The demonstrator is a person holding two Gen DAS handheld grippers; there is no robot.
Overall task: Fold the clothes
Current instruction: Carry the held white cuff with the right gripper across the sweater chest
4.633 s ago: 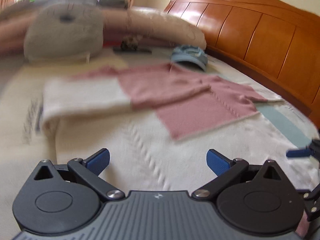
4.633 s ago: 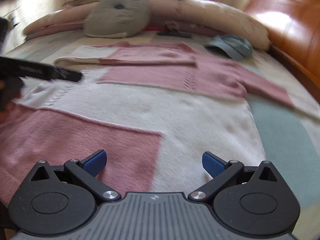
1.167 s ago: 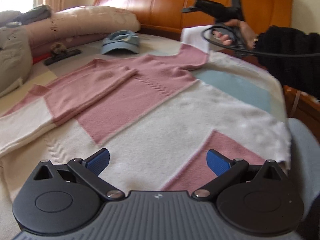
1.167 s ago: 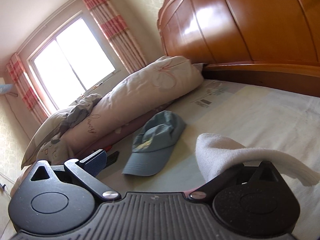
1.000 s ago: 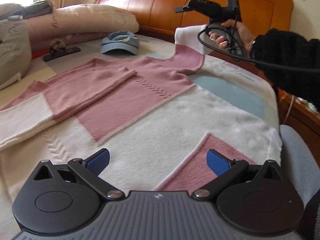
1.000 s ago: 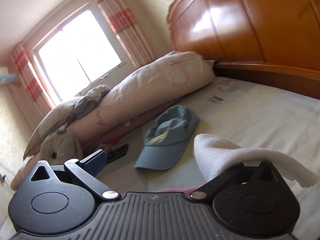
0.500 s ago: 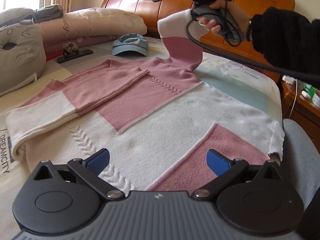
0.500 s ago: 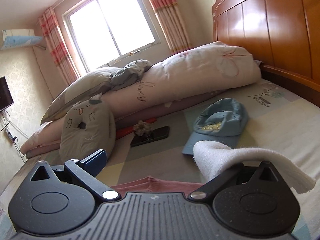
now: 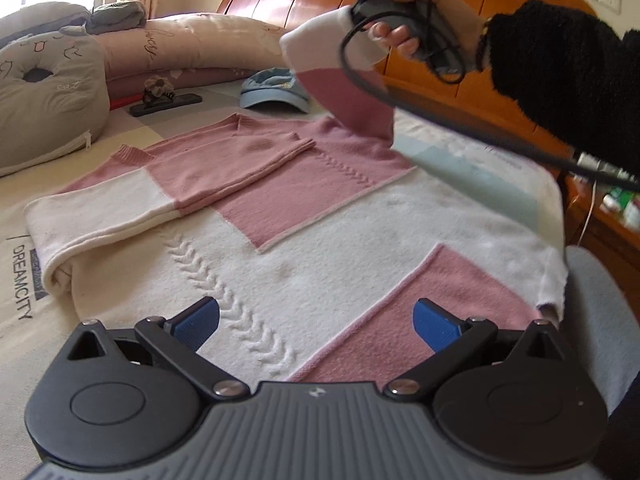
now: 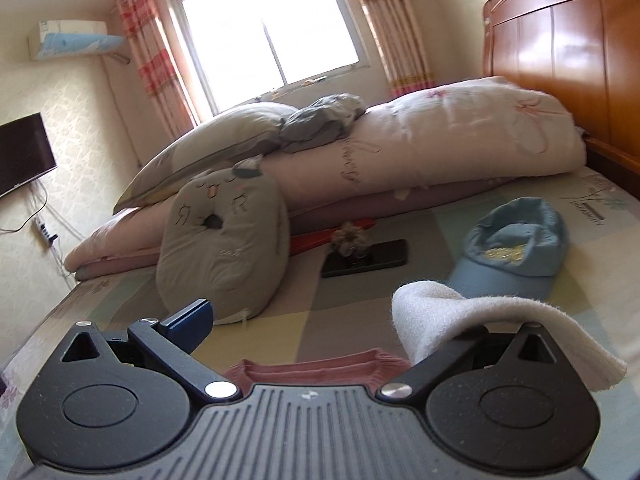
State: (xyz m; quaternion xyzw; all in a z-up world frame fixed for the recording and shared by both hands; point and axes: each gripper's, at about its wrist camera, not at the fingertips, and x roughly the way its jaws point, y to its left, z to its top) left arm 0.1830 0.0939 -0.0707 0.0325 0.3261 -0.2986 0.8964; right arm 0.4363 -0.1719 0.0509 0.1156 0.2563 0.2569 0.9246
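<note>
A pink and white knit sweater (image 9: 320,240) lies flat on the bed, one sleeve (image 9: 224,164) folded across its chest. The other sleeve (image 9: 344,92) is raised in the air, its white cuff (image 10: 440,304) draped over the right finger of my right gripper (image 10: 316,320). That gripper's jaws stand wide apart, and the cuff hides the right fingertip. A hand (image 9: 400,20) in a black sleeve holds it above the sweater's shoulder. My left gripper (image 9: 316,320) hovers open over the sweater's hem, holding nothing.
A blue cap (image 10: 516,248), a black phone (image 10: 364,264) and a grey cushion (image 10: 224,240) lie beyond the collar, before a rolled quilt (image 10: 440,152). The wooden headboard (image 9: 460,92) runs along the right. The bed's edge and a grey seat (image 9: 600,292) are at right.
The right gripper has lifted the cuff higher and swung it left, over the sweater's body. The sleeve now hangs up off the bed. The left gripper stays open over the hem.
</note>
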